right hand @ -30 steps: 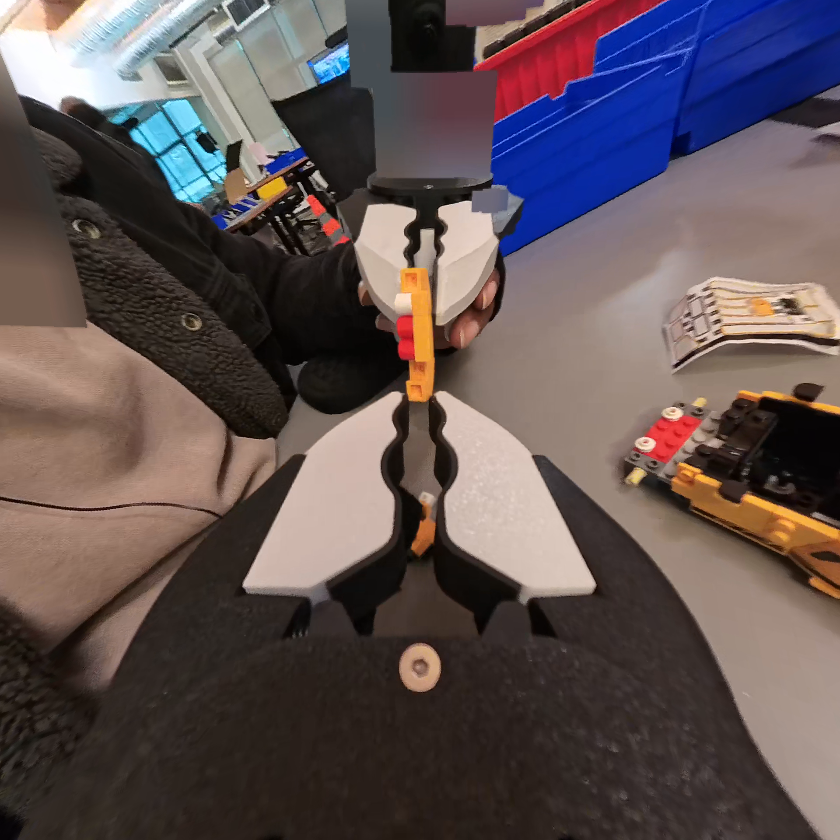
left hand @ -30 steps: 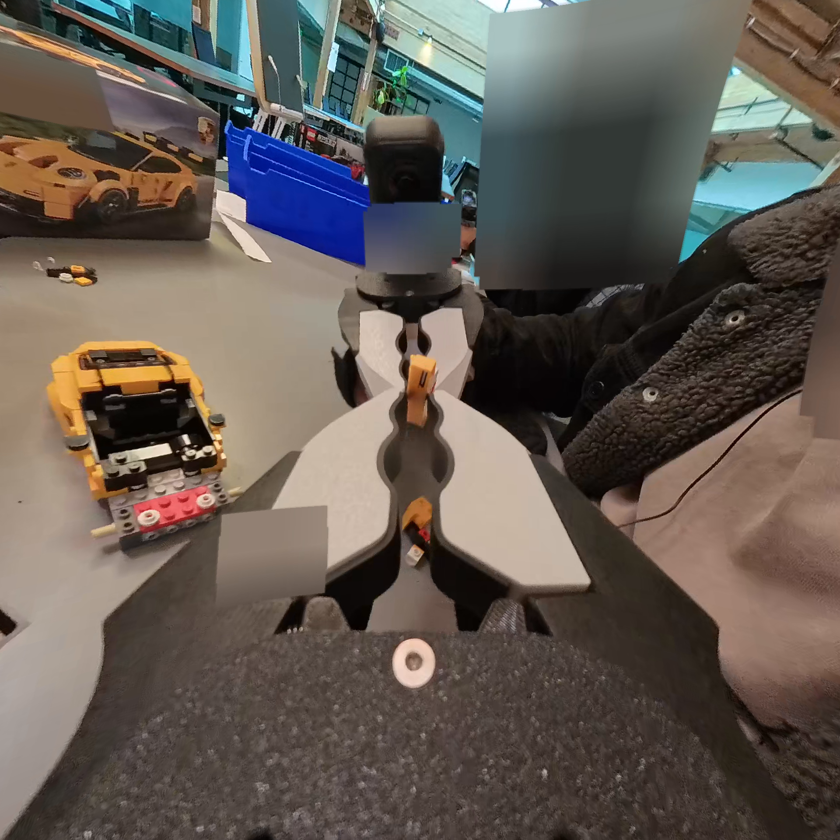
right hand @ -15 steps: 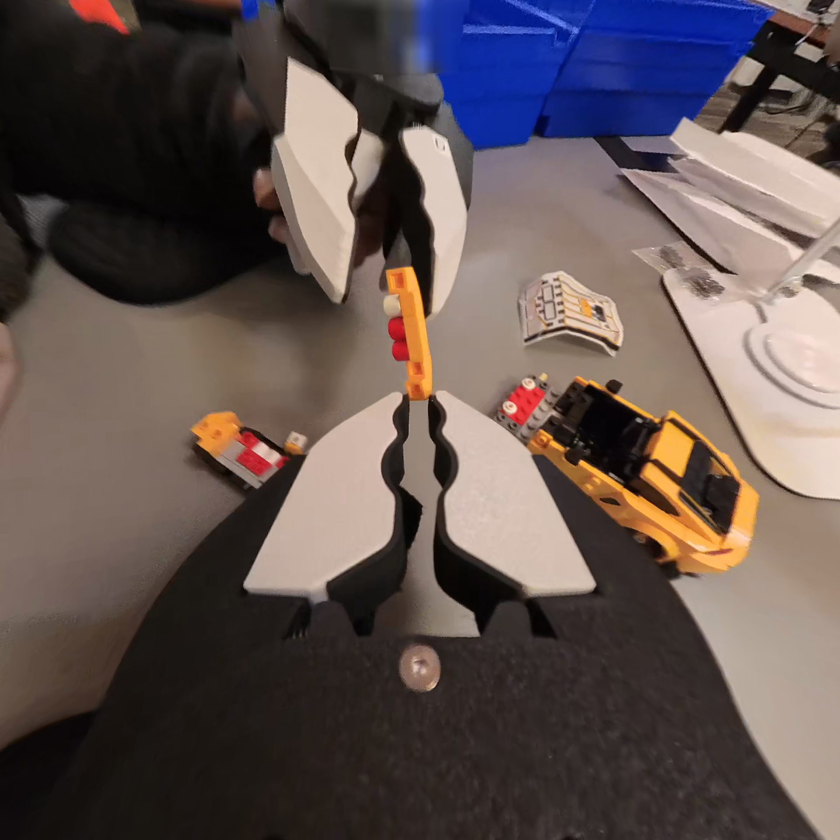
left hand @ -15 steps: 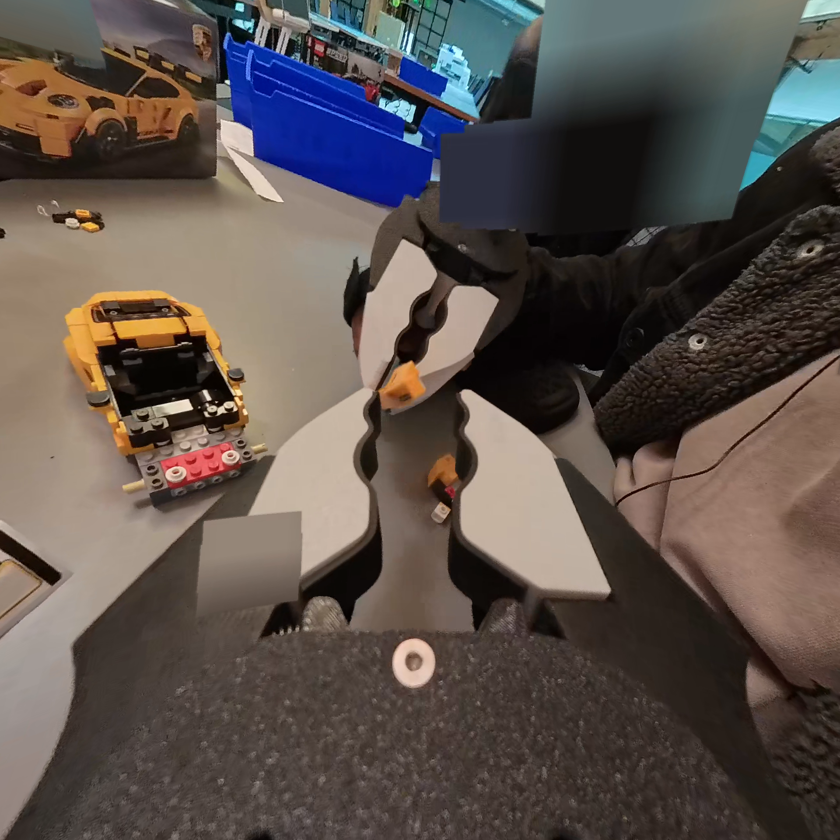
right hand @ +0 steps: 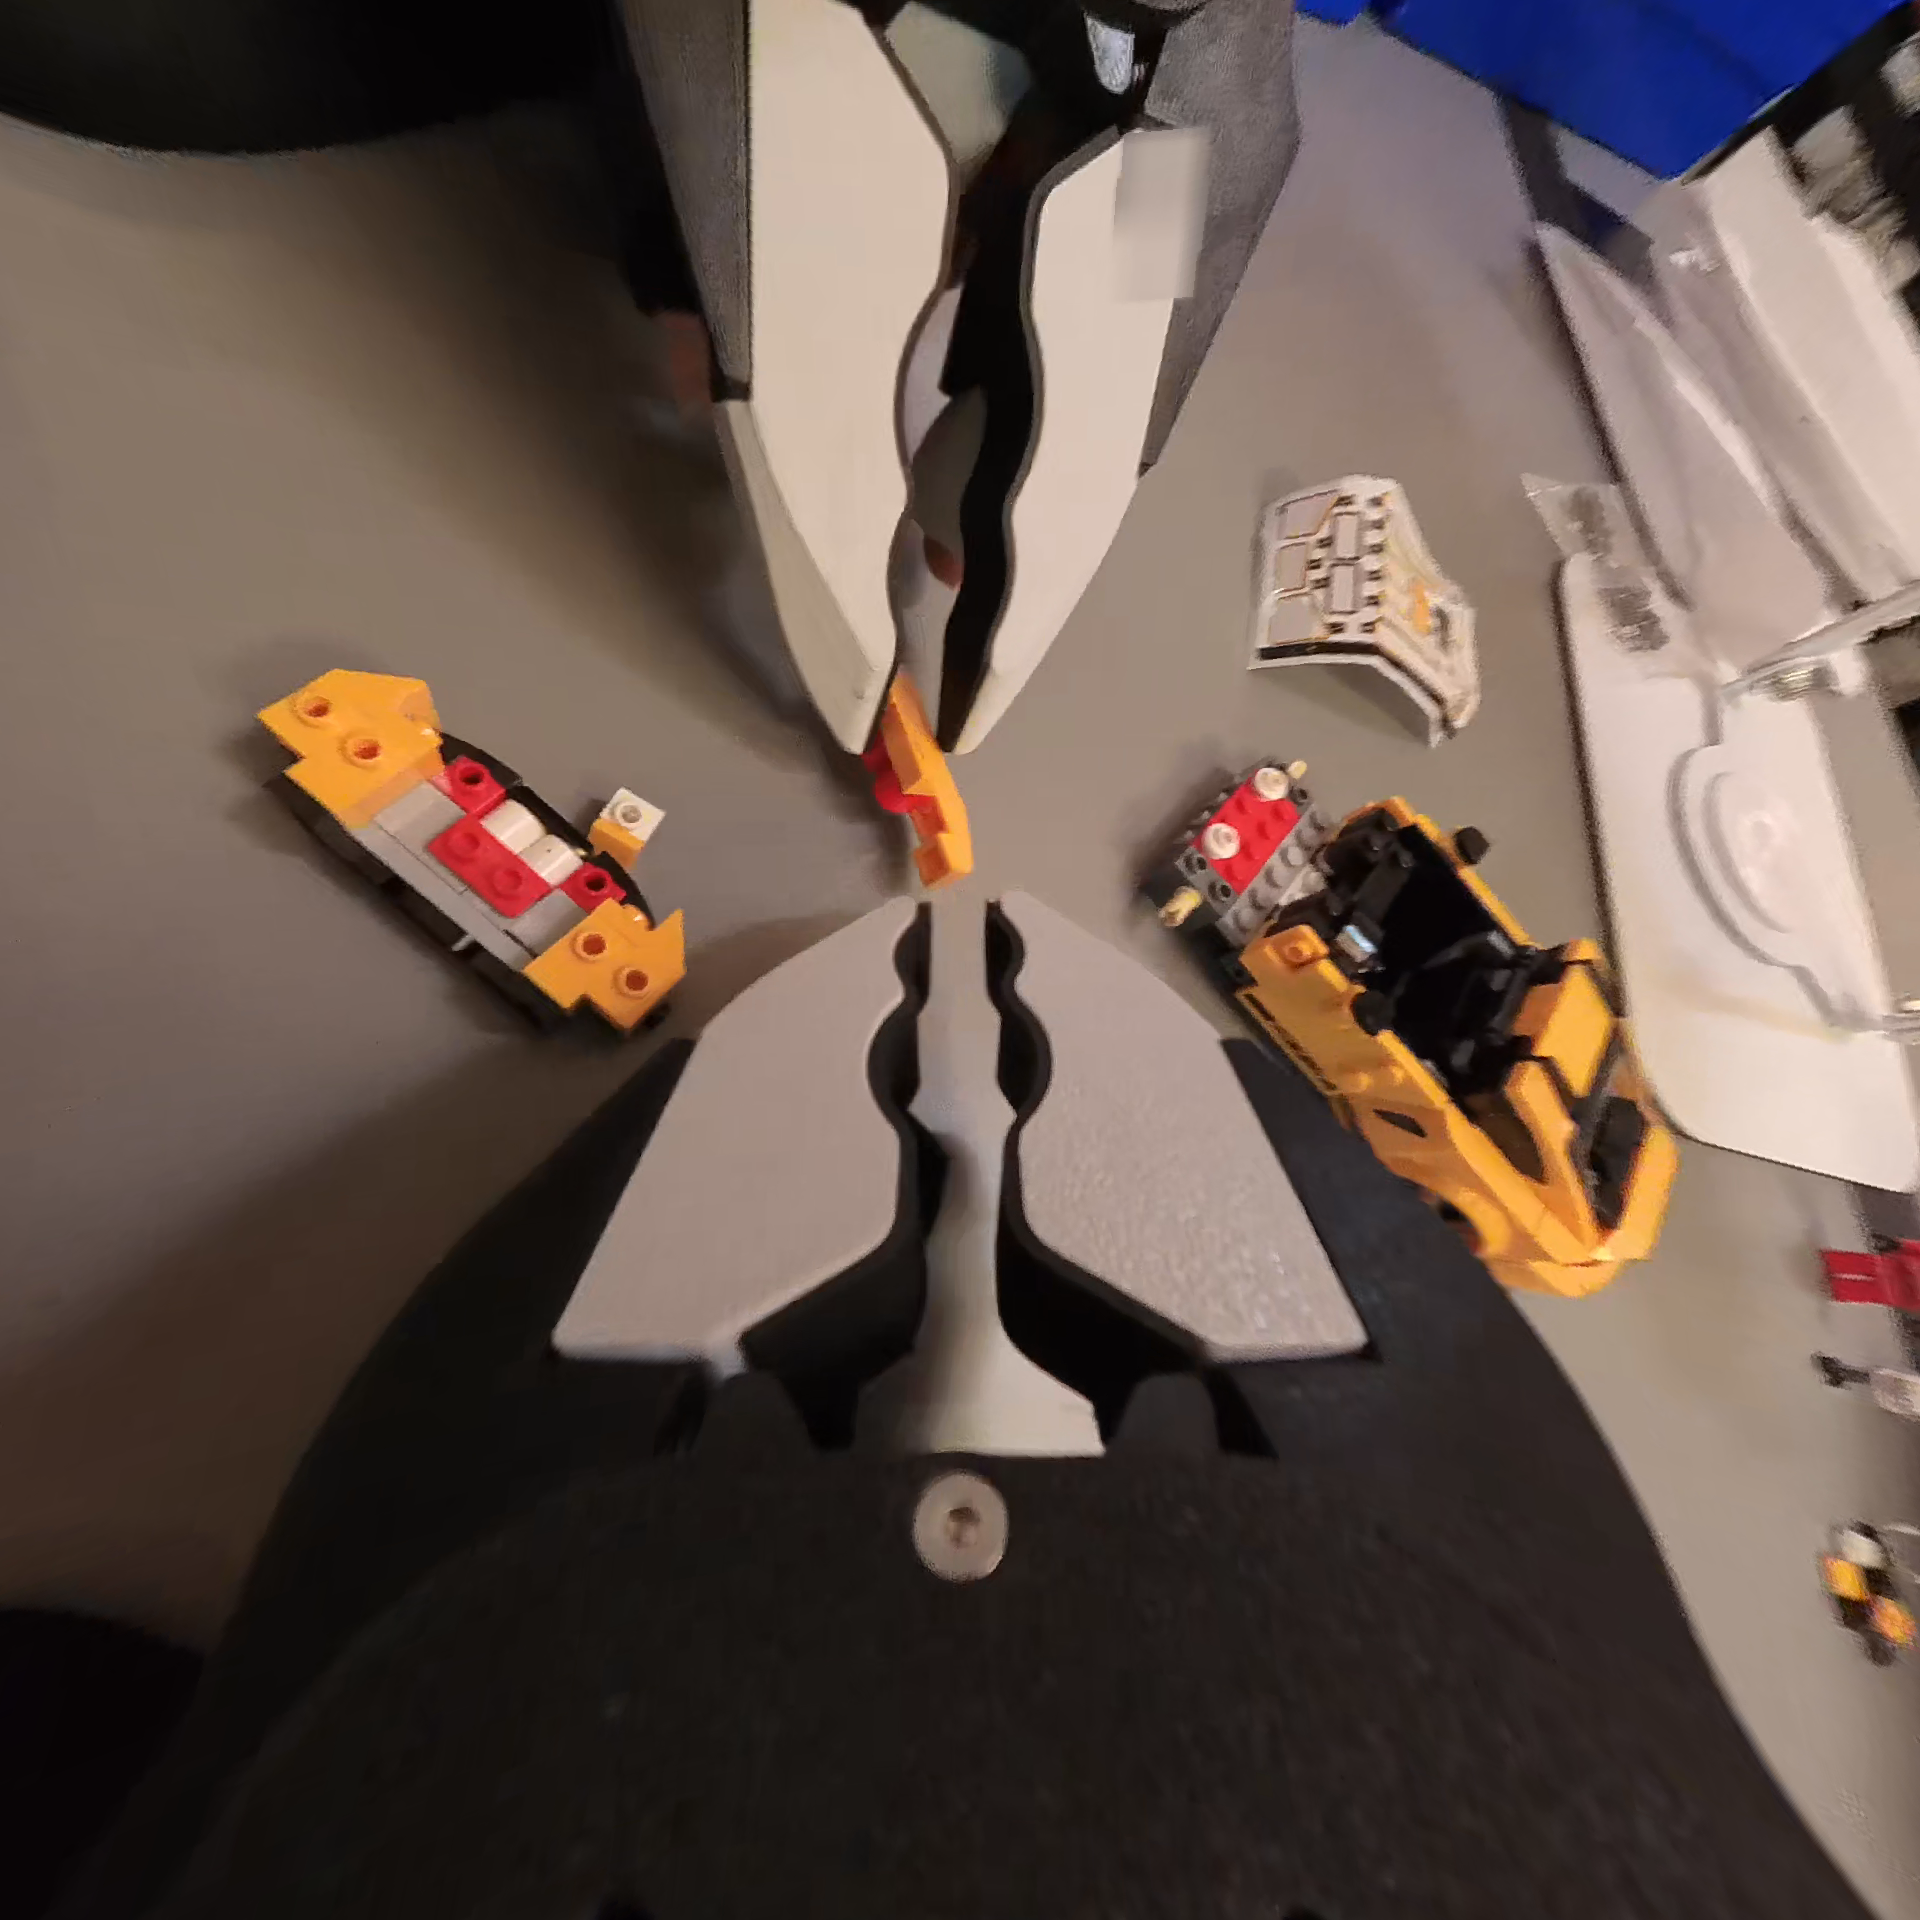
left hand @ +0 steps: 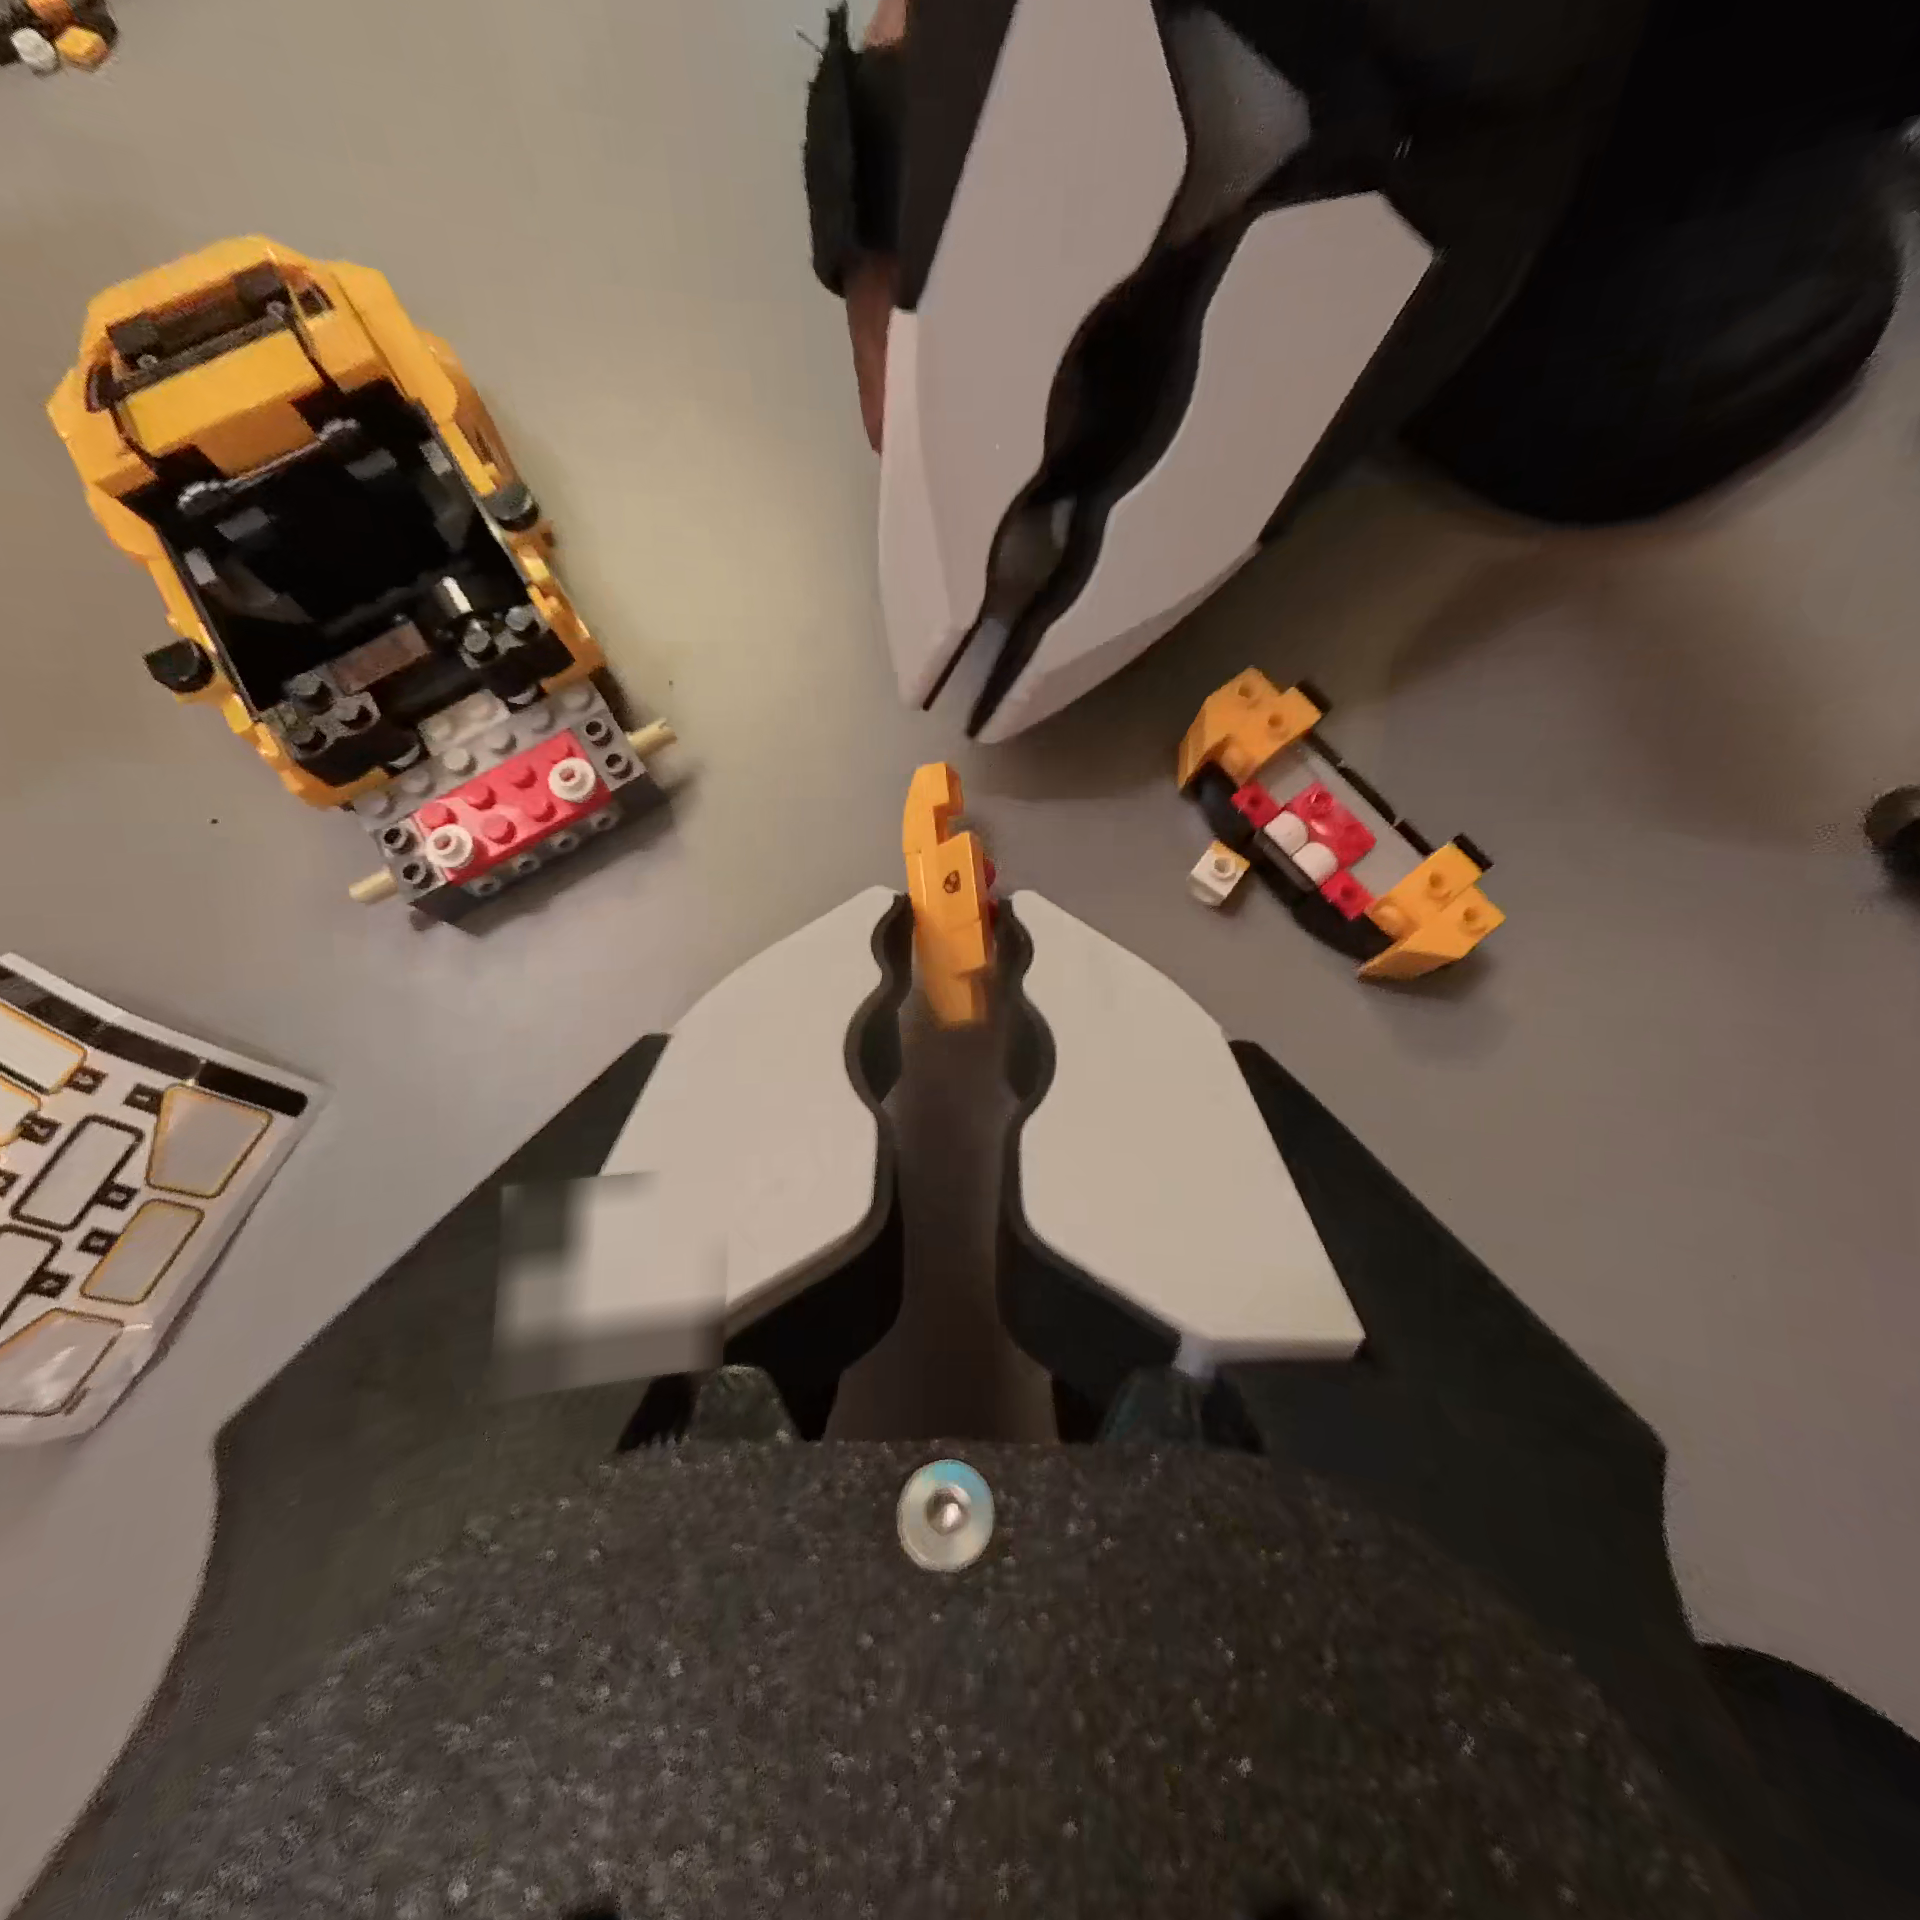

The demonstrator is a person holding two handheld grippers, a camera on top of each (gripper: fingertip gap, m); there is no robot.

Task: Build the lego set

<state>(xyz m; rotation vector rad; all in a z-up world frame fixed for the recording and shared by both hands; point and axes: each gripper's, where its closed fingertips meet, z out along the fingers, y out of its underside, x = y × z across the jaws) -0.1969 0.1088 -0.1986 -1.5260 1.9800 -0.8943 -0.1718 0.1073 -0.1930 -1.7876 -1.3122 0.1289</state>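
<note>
Both wrist views are angled down at a grey desk (left hand: 675, 208).

Left tongs (left hand: 948, 914): clamped on a slim orange brick strip (left hand: 943, 904), which is held near its lower end between the tips and seen edge-on. Red studs are glimpsed on its far side. In the right wrist view the same strip (right hand: 925, 790) is seen hanging from the left tongs' tips, red studs to the left, lifted clear of the desk.

Right tongs (right hand: 954, 909): nothing is held; the tips are set narrowly apart, with bare desk seen through the gap. The strip's free end is found just beyond them, apparently not touching. In the left wrist view the right tongs (left hand: 961, 717) appear from above, blurred.

The yellow lego car (left hand: 322, 540) is laid on the desk, roof open, black interior exposed, a red plate and grey plates showing at one end. A separate sub-assembly (left hand: 1340, 821) with orange corners, red and white bricks is set on the opposite side of the tongs, well apart from the car. A small white and orange piece (left hand: 1218, 871) is lying just beside it.

A sticker sheet (left hand: 114, 1174) is noted near the car.
</note>
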